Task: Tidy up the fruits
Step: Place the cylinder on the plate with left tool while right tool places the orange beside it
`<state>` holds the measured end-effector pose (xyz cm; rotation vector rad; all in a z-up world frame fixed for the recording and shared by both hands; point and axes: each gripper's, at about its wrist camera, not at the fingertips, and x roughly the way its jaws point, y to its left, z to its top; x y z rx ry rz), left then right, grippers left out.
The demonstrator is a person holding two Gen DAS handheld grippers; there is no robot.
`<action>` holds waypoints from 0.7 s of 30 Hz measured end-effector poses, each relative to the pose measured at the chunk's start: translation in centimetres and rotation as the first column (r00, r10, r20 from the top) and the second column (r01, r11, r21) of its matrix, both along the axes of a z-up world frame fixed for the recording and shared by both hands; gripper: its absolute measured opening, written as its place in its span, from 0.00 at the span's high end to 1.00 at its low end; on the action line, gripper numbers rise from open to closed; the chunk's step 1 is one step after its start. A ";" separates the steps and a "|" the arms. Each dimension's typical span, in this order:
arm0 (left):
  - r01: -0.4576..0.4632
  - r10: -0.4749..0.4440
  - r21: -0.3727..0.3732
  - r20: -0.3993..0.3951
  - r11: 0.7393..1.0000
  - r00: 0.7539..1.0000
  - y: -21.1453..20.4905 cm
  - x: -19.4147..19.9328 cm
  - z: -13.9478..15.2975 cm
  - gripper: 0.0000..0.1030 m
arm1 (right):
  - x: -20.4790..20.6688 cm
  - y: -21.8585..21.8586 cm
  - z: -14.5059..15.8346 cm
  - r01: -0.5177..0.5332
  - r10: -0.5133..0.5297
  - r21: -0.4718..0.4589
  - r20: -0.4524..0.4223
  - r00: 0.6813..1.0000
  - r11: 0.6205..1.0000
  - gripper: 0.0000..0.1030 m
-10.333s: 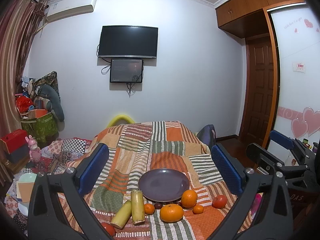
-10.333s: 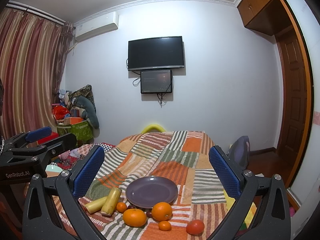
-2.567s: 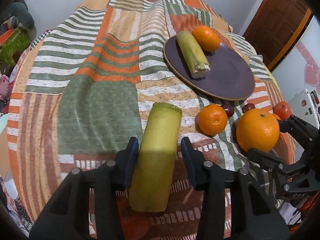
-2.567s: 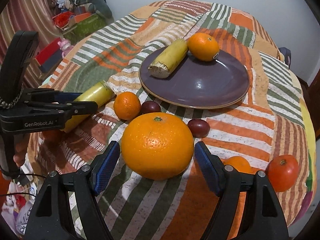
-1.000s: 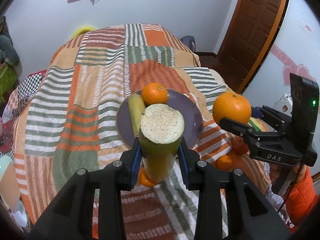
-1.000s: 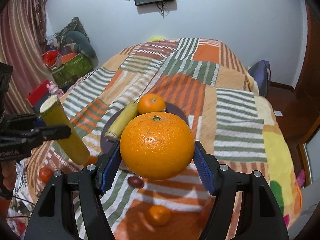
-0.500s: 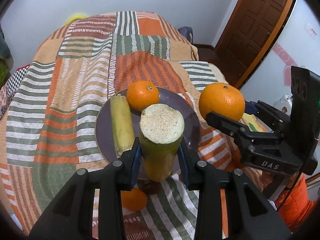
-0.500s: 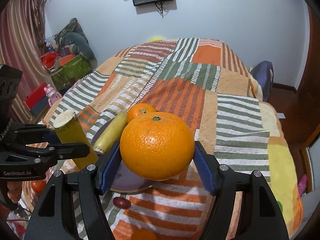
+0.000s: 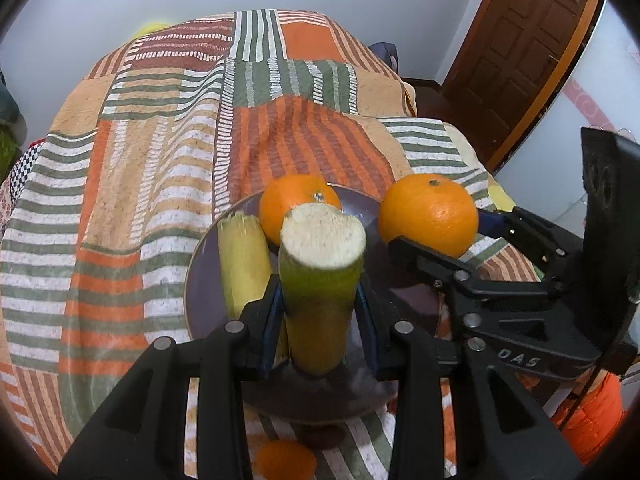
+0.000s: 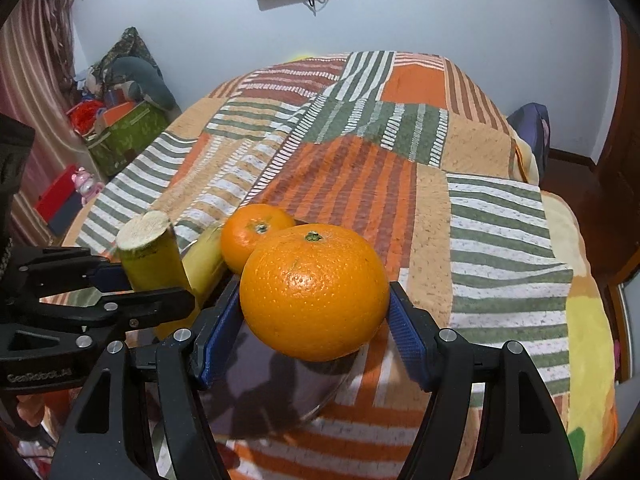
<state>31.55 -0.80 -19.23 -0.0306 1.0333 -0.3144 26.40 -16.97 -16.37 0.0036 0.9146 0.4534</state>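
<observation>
My left gripper [image 9: 320, 312] is shut on a yellow-green sugarcane piece [image 9: 318, 280], held end-up over the dark purple plate [image 9: 200, 280]. On the plate lie another sugarcane piece [image 9: 242, 264] and a small orange [image 9: 294, 200]. My right gripper [image 10: 314, 328] is shut on a large orange [image 10: 314, 292], held above the plate's right part [image 10: 280, 392]. The large orange also shows in the left wrist view [image 9: 428, 216]. The held sugarcane also shows in the right wrist view [image 10: 154, 256], left of the small orange [image 10: 252, 232].
The plate sits on a striped patchwork cloth [image 9: 160, 160] over the table. A tangerine [image 9: 286, 460] and a dark small fruit [image 9: 320, 436] lie in front of the plate. A wooden door [image 9: 520, 48] is at the right, boxes and toys [image 10: 120, 120] at the left.
Both grippers have come closer to the plate and lower. The sugarcane and the large orange now hang over the plate, still gripped.
</observation>
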 end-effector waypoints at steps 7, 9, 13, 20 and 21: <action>-0.019 0.019 -0.023 -0.004 1.000 1.000 0.4 1.6 -0.7 0.66 | 0.8 0.5 -0.9 0.020 -0.021 -0.025 -0.024 0.999 0.999 0.35; -0.024 0.023 -0.033 -0.009 0.999 1.000 0.6 1.9 -0.9 0.66 | 0.8 0.7 -0.8 0.014 -0.015 -0.034 -0.019 1.000 0.999 0.35; -0.037 0.037 -0.033 -0.011 0.999 0.999 0.8 2.2 -1.1 0.66 | 1.2 0.9 -1.4 0.013 -0.016 -0.051 -0.047 0.999 0.999 0.35; -0.068 0.067 -0.030 -0.028 0.997 0.997 1.5 2.5 -1.5 0.64 | 1.4 1.3 -1.5 0.013 -0.016 -0.064 -0.056 0.998 0.998 0.34; -0.070 0.069 -0.028 -0.029 0.997 0.997 1.5 2.5 -1.6 0.62 | 1.3 1.4 -1.4 0.010 -0.014 -0.071 -0.057 0.998 0.997 0.34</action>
